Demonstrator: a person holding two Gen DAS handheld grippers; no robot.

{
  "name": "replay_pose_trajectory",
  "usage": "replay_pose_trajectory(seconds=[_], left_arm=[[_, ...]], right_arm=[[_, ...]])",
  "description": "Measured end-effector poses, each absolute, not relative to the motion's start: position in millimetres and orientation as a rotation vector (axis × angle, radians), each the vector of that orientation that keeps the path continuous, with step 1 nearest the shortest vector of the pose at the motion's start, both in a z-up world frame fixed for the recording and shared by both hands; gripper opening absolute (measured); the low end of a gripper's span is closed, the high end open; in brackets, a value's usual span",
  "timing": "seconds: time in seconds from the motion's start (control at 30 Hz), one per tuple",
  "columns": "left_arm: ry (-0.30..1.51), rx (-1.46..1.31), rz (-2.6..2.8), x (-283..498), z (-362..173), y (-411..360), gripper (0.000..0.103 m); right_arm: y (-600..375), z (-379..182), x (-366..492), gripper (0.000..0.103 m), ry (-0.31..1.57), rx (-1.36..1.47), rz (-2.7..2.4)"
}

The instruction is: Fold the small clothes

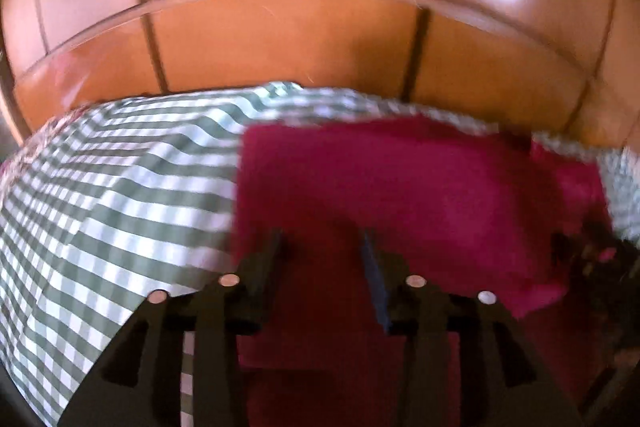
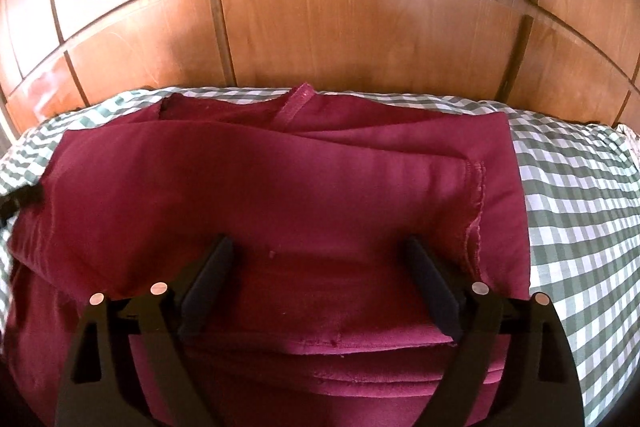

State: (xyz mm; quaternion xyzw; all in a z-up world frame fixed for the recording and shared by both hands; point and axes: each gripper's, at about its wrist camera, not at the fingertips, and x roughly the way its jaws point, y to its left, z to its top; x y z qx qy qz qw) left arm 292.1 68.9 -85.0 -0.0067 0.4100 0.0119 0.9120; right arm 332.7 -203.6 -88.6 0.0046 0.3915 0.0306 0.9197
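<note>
A dark red garment (image 2: 304,187) lies folded in layers on the green-and-white checked cloth (image 2: 580,211). My right gripper (image 2: 320,247) is open, its jaws wide apart just above the garment's near folded edge, holding nothing. In the blurred left wrist view the same garment (image 1: 400,187) lies under and ahead of my left gripper (image 1: 322,241), which is open with a moderate gap and nothing between the fingers. The other gripper shows as a dark blur (image 1: 592,255) at the garment's right edge.
Wooden panelled cabinet doors (image 2: 340,19) rise right behind the checked surface. The checked cloth (image 1: 120,187) extends left of the garment in the left wrist view and right of it in the right wrist view.
</note>
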Motion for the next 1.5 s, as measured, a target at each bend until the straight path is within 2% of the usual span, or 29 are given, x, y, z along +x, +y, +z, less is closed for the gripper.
replay_pose_trajectory(seconds=[0.1, 0.37, 0.63, 0.7, 0.77, 0.87, 1.07, 1.27, 1.5], left_arm=[[0.840, 0.010, 0.033, 297.2, -105.5, 65.7, 0.047], [0.836, -0.024, 0.032, 292.9, -106.8, 70.4, 0.050], [0.789, -0.081, 0.031, 252.0, -70.1, 82.6, 0.063], [0.790, -0.101, 0.027, 241.0, -62.6, 88.7, 0.063], [0.779, -0.110, 0.025, 224.6, -53.6, 93.8, 0.065], [0.760, -0.104, 0.028, 199.3, -43.3, 99.1, 0.066], [0.757, -0.119, 0.015, 157.0, -38.4, 111.2, 0.069], [0.818, -0.125, 0.001, 117.2, -57.4, 128.1, 0.070], [0.916, -0.160, -0.076, 70.6, -81.5, 151.9, 0.069]], right_arm=[[-204.8, -89.4, 332.5, 0.089, 0.801, 0.023, 0.071], [-207.1, -91.6, 334.7, 0.091, 0.799, 0.052, 0.087], [-205.8, -90.9, 334.9, 0.092, 0.801, 0.048, 0.085], [-205.1, -90.2, 335.1, 0.092, 0.803, 0.042, 0.080], [-202.9, -88.6, 334.4, 0.099, 0.807, 0.027, 0.067], [-201.1, -81.5, 325.9, 0.099, 0.818, 0.021, 0.045], [-216.5, -68.8, 283.5, 0.099, 0.828, 0.075, 0.019], [-255.8, -65.5, 231.2, 0.099, 0.869, 0.099, -0.043], [-319.5, -87.0, 156.4, 0.099, 0.967, 0.203, -0.071]])
